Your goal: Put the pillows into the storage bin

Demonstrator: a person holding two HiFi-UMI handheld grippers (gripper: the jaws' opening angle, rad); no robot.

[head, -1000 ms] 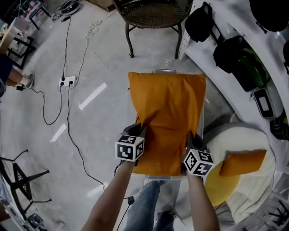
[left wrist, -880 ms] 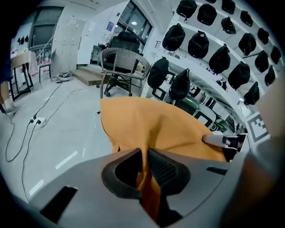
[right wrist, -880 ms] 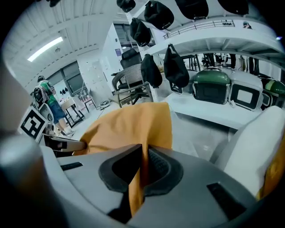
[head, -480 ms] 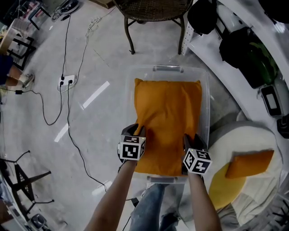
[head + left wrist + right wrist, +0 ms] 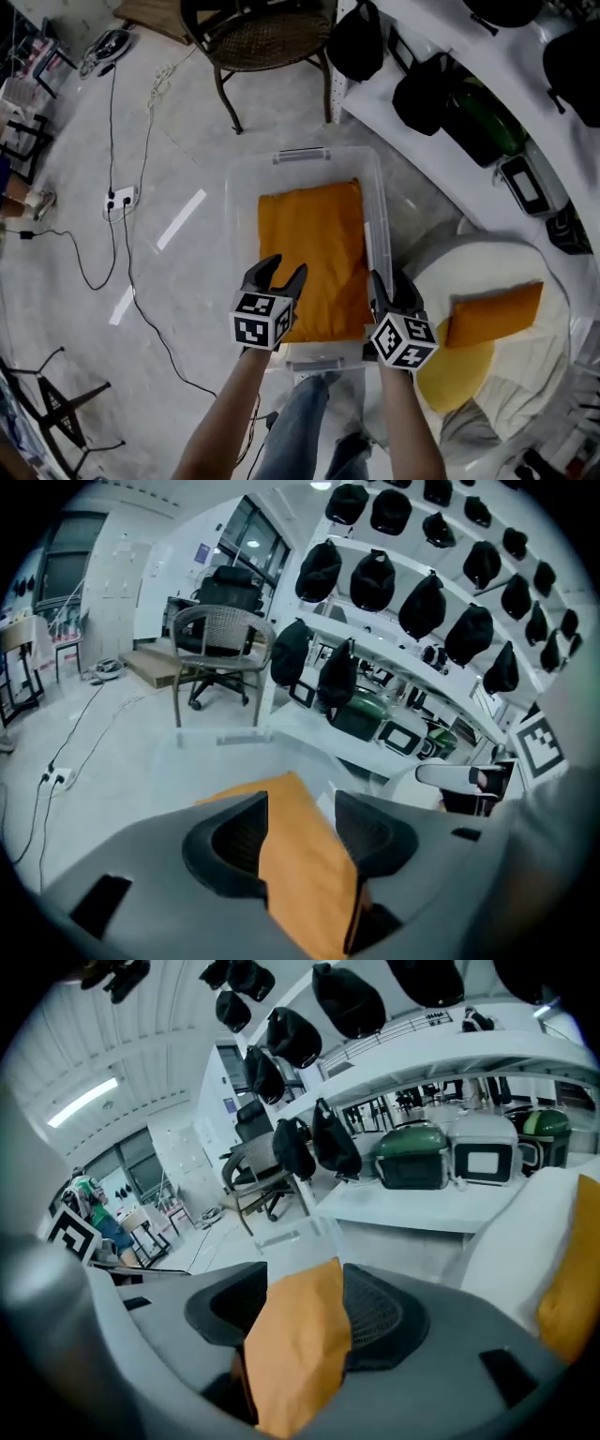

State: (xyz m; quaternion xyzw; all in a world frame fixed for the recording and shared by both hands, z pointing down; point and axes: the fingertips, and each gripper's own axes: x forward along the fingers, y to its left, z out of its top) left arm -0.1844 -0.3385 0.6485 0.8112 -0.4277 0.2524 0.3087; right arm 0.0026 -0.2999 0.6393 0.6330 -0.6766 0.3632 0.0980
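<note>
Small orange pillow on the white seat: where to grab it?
Likely its near long edge, close to the corners, coming from the person's side. The small pillow rests on the white seat with that edge uncovered and turned toward the person; the middle looks too plump to pinch.

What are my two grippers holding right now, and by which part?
Nothing is gripped. Left gripper and right gripper are opening, the near edge of the orange pillow loose between their jaws; it lies in the storage bin.

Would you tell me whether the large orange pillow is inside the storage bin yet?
Inside: the orange pillow lies flat within the walls of the clear storage bin.
</note>
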